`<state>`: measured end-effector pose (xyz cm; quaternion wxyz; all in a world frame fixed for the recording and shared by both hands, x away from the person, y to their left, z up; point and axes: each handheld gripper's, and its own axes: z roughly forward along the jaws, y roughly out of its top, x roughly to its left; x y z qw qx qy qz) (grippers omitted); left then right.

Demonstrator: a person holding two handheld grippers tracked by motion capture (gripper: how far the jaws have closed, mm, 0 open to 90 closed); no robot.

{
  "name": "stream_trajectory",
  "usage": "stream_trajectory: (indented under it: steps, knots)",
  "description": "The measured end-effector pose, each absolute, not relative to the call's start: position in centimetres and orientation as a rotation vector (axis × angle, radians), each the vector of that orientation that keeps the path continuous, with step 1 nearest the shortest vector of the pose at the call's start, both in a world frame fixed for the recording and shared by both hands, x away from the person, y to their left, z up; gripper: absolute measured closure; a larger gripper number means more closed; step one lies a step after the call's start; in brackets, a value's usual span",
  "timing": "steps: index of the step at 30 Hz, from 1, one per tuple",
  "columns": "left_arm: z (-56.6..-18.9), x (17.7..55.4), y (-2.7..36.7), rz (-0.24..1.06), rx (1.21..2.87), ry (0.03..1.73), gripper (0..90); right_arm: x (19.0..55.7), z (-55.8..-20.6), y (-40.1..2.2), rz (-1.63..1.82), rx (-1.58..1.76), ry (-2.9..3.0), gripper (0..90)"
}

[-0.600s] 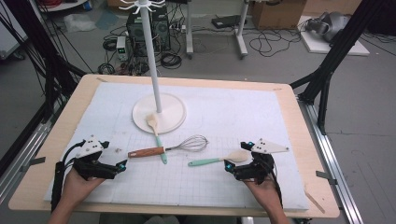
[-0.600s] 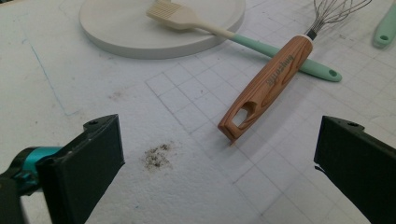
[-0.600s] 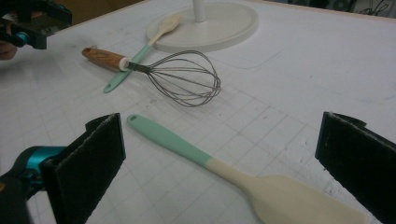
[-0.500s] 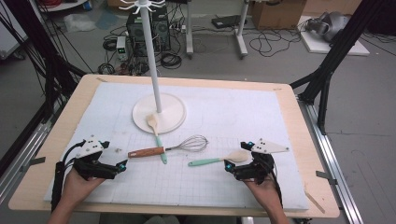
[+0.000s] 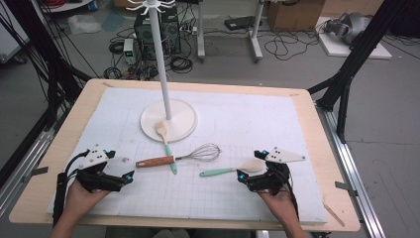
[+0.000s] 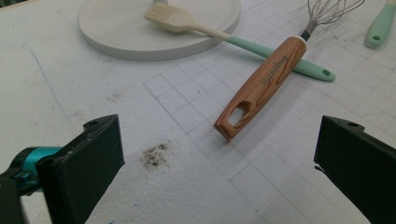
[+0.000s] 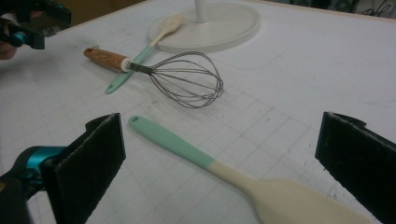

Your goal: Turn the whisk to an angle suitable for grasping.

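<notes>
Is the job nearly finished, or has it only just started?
Only just started. Nothing looks done: the whisk, brush and spatula all lie on the mat, and the stand has nothing hanging on it. Both hand-held grippers, left and right, are open and hold nothing. Everything is left.

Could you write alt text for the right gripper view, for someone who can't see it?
Two open black fingers frame a spatula with a mint-green handle and cream blade, lying on a white gridded mat. Beyond it lie a wire whisk with a wooden handle, crossing a mint-handled brush whose head rests on a round white stand base.
</notes>
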<state>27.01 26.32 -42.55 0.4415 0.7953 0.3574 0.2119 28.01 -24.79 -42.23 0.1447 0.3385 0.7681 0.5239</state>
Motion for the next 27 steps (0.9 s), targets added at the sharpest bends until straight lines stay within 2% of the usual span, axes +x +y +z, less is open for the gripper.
stream_trajectory:
  steps: [14, 27]
  knots:
    - [-41.5, 27.7, 26.0, 0.538, 1.981, 0.851, 1.8, 28.0, -42.0, -24.9, 1.517, 0.997, 2.200, 0.1]
    - [-38.6, 29.3, 24.8, 0.540, 2.051, 0.699, 2.1, 28.0, -41.9, -25.0, 1.523, 0.999, 2.203, 0.1]
